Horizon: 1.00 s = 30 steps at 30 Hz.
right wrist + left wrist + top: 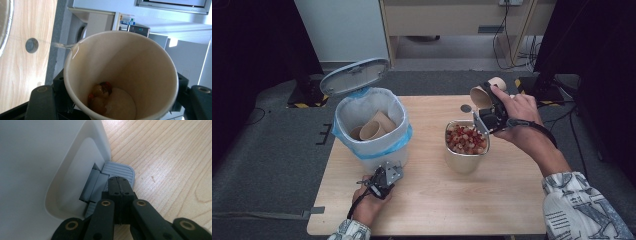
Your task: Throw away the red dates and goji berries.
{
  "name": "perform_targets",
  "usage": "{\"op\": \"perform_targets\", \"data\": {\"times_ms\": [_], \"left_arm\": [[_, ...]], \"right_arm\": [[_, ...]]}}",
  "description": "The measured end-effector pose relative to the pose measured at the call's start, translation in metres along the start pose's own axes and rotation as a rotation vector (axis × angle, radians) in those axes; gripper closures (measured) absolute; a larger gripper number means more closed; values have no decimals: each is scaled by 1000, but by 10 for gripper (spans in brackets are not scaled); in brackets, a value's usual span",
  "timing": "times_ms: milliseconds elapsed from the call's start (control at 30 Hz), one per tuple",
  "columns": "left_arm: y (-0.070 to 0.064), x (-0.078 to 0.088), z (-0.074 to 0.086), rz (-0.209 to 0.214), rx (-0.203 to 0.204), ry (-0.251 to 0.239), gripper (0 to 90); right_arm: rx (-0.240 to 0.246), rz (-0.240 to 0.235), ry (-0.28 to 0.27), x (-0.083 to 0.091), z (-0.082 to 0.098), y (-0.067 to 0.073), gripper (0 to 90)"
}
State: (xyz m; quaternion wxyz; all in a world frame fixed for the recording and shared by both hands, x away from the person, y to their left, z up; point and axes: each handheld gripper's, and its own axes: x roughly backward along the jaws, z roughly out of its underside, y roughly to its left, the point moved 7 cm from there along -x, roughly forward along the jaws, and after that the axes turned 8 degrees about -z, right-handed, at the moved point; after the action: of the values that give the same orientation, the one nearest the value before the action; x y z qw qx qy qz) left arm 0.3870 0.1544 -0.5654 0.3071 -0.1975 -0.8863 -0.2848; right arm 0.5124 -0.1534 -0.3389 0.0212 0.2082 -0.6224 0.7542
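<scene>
Right now my right gripper point(486, 107) has its jaws clamped on a paper cup point(484, 93), tipped mouth-down over the metal container point(466, 161) of red and pale pieces near the middle of the table point(492, 200); a few bits cling inside the cup's bottom; my left gripper point(384, 176), jaws together, presses on the grey pedal point(120, 171) at the foot of the white bin point(371, 120) by the table's left edge; its lid point(354, 76) stands up, and two cups point(374, 127) lie inside.

Overhead forward-down view; two close tongs-mounted cameras over the shared table point(437, 200).
</scene>
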Motion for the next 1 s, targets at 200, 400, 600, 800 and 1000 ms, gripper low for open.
{"op": "perform_targets", "data": {"times_ms": [200,400,600,800,1000], "left_arm": [[0,0,0,0,0,0,899],[0,0,0,1,1,-1,899],[0,0,0,0,0,-2,899],[0,0,0,1,0,-1,899],[0,0,0,1,1,-1,899]], "right_arm": [[53,7,14,2,-4,-1,288],[61,17,21,2,-5,-4,288],[89,19,16,3,-9,-4,288],[134,13,18,2,-15,2,289],[159,29,36,1,-13,0,290]]}}
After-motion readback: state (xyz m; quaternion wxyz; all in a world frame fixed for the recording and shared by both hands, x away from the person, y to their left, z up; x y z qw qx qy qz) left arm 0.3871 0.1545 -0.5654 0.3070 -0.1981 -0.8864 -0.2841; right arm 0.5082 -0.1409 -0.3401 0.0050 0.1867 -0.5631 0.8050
